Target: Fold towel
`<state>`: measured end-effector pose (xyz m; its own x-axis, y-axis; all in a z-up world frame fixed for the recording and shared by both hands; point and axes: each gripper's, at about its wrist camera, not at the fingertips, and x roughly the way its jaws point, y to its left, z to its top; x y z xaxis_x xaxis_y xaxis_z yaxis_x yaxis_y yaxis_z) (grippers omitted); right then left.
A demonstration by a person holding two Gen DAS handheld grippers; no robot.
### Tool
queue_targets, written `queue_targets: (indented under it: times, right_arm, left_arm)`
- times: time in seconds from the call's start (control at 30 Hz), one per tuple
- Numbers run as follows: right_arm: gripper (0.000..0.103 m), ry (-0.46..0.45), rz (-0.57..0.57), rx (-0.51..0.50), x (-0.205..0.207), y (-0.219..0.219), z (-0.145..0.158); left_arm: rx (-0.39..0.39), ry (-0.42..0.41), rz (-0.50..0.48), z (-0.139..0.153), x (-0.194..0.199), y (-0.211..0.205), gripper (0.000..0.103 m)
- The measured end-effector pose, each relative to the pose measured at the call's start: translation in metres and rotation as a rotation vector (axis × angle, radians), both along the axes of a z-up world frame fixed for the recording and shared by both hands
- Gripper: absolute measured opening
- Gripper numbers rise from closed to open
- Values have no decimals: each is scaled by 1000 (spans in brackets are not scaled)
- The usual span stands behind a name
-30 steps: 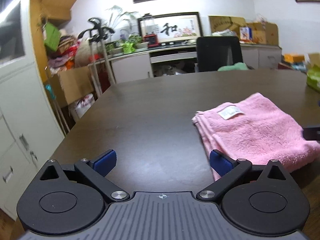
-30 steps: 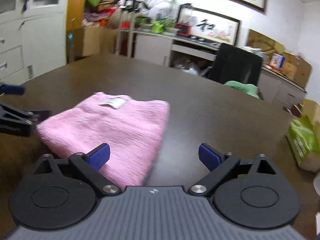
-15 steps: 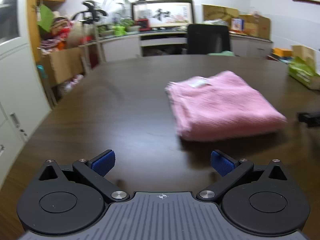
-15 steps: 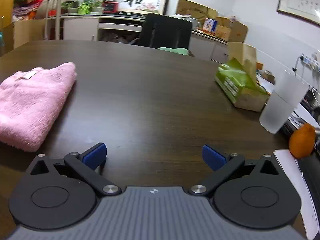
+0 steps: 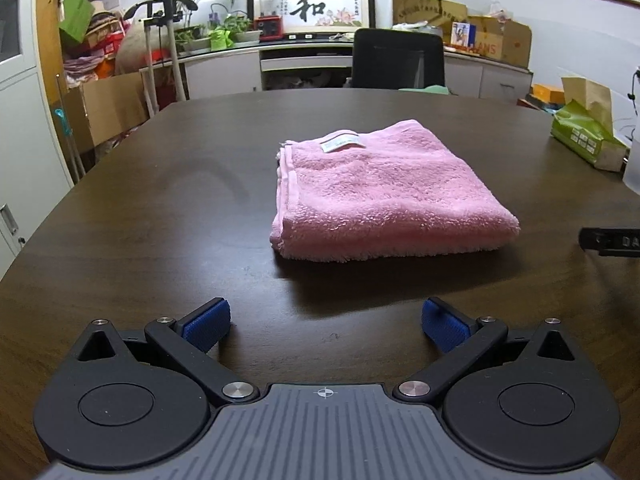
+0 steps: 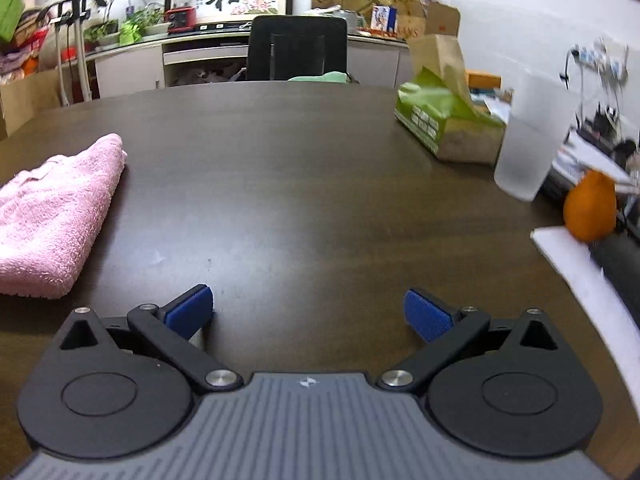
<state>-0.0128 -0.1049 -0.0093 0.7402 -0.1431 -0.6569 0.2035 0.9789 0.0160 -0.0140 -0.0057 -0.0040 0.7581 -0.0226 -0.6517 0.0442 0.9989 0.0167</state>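
The pink towel (image 5: 384,192) lies folded into a thick rectangle on my dark wooden table (image 5: 168,208), out in its middle stretch, with a white label (image 5: 342,143) showing on top near the towel's far edge and the stacked hems running down its left side. My left gripper (image 5: 325,320) hangs just short of the towel's near edge, jaws spread wide with bare table between them and nothing in their grasp. My right gripper (image 6: 308,310) is off to the towel's right, well apart from it, jaws just as wide and holding nothing; from there the towel (image 6: 52,216) sits at the left of the view. Toward the table's right edge stand a green tissue pack (image 6: 444,124) and, nearer me, a frosted plastic cup (image 6: 528,140), with an orange fruit (image 6: 590,206) and a white sheet (image 6: 580,272) at that edge. At the far edge a black office chair (image 5: 398,58) is pushed in. Behind it a long counter carries potted plants (image 5: 224,28), a red blender (image 5: 269,8) and a framed calligraphy picture (image 5: 312,8), with cardboard boxes (image 5: 500,38) to the right and a cluttered orange shelf (image 5: 86,32) and white cabinets (image 5: 20,120) on the left.
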Motion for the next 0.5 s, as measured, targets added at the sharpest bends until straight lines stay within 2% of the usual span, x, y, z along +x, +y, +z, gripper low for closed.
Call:
queue_targets:
  times: [0.5]
  right_arm:
    - [103, 1, -3, 8, -7, 2, -1]
  left_arm:
    - [0, 2, 63, 2, -3, -30, 103]
